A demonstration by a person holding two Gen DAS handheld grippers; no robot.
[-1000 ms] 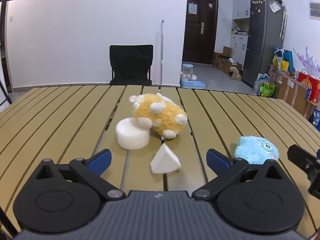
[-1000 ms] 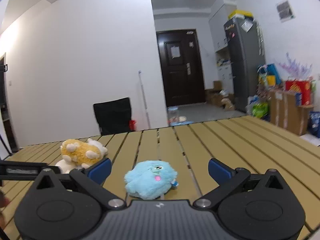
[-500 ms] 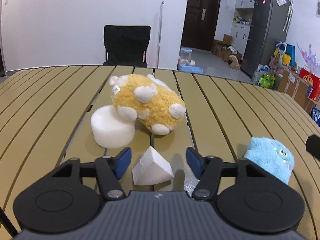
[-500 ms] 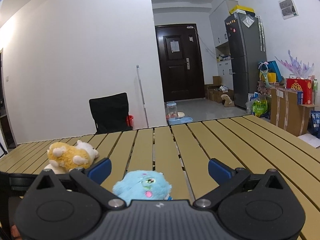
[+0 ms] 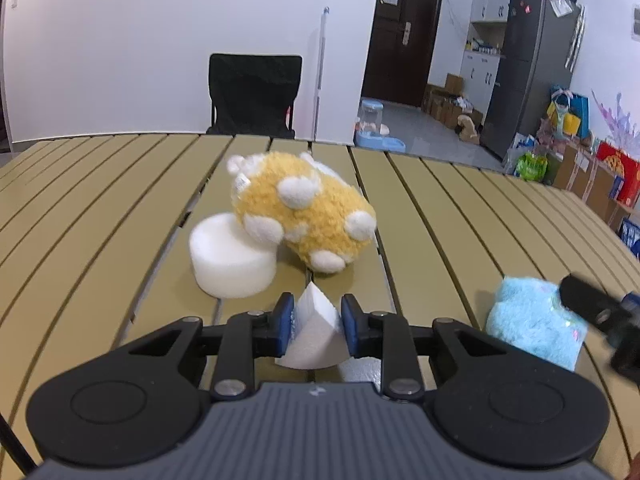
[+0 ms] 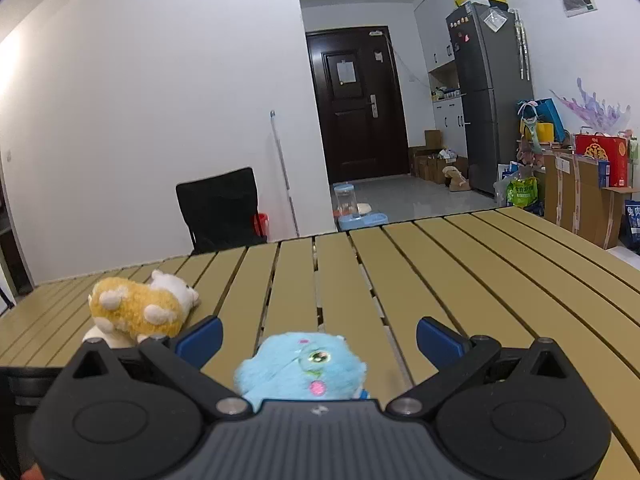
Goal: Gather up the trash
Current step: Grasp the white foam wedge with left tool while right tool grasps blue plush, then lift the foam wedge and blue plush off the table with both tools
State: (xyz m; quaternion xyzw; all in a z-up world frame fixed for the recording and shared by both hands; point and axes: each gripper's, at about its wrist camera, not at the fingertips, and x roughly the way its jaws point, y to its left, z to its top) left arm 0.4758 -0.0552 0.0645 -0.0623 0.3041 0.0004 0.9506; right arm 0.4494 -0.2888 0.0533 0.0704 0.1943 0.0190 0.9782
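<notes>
The right gripper [image 6: 318, 330] has its blue pads spread wide over the slatted table [image 6: 460, 280], a blue plush toy [image 6: 300, 370] sitting between them untouched. A yellow plush toy [image 6: 140, 310] lies far left.

Left wrist view: white foam cylinder [image 5: 231, 262] and yellow plush toy [image 5: 305, 210] touching, blocking path at frame centre, just beyond white foam wedge [image 5: 314, 334]. Blue plush toy [image 5: 534, 322] obstructing lower right. Slatted table [image 5: 100, 216] lying bare across left half and upper right. Right wrist view: slats at centre and right offering free passage beyond blue plush.
</notes>
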